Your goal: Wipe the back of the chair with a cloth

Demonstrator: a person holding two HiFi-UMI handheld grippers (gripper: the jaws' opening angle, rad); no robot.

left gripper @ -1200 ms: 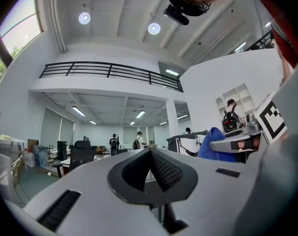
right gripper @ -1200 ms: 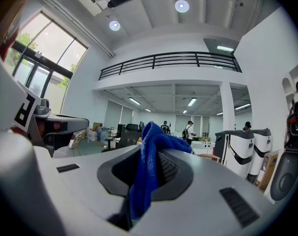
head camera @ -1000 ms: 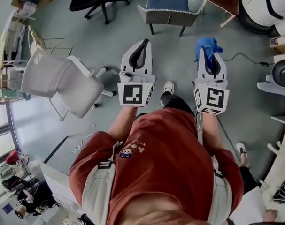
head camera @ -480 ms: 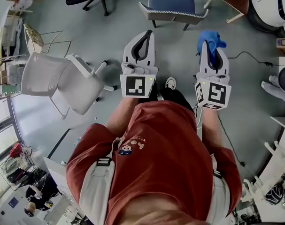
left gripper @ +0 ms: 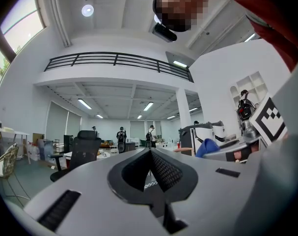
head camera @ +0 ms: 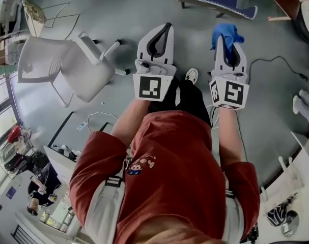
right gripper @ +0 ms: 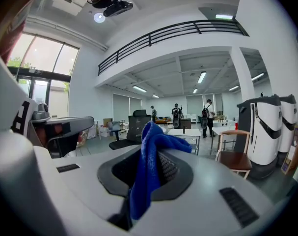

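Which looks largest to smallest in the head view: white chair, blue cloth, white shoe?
1. white chair, clearly largest.
2. blue cloth, though it is held nearer the camera, which inflates it.
3. white shoe, smallest.

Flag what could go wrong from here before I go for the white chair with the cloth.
1. The blue cloth sits in the right tongs by one fold, the rest loose; rubbing may pull it out.
2. The white chair seems to stand on casters, and nothing braces it; pressing its back could roll it away.
3. A cable lies on the floor to the right; a foot might catch it.
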